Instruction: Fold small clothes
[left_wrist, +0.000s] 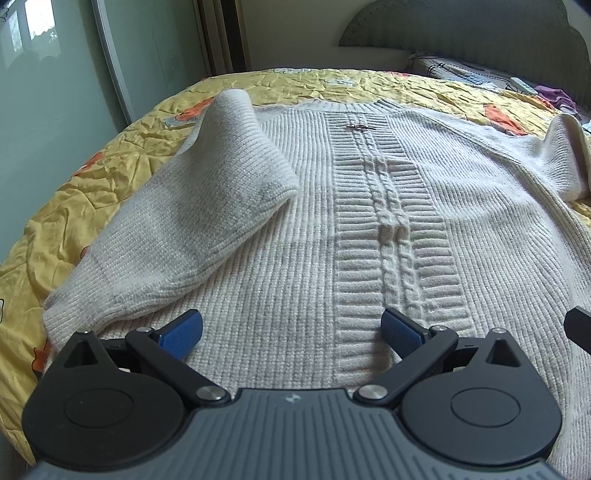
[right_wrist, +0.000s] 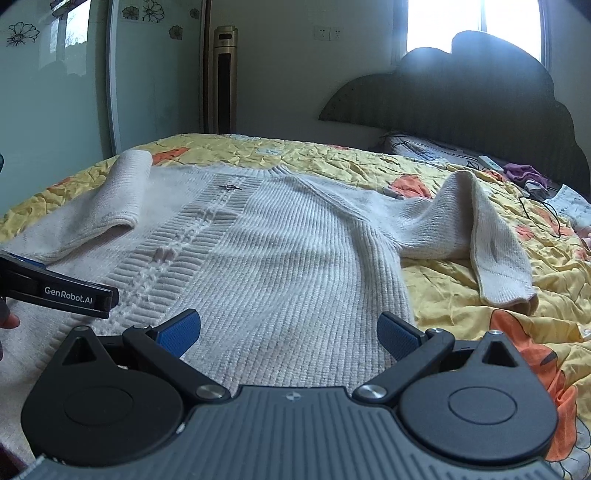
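Observation:
A cream knit sweater (left_wrist: 369, 229) lies flat, front up, on the bed, hem toward me; it also shows in the right wrist view (right_wrist: 280, 258). Its left sleeve (left_wrist: 207, 206) is folded in over the body. Its right sleeve (right_wrist: 480, 229) lies bunched out to the side on the bedspread. My left gripper (left_wrist: 291, 332) is open and empty, low over the hem near the cable-knit strip. My right gripper (right_wrist: 288, 332) is open and empty over the hem's right part. One finger of the left gripper (right_wrist: 62, 295) shows at the left of the right wrist view.
A yellow bedspread (right_wrist: 461, 295) with orange patches covers the bed. A dark headboard (right_wrist: 480, 92), pillow, purple cloth (right_wrist: 524, 173), remote and cable lie at the far right. A mirrored wardrobe door (left_wrist: 55, 92) stands left of the bed.

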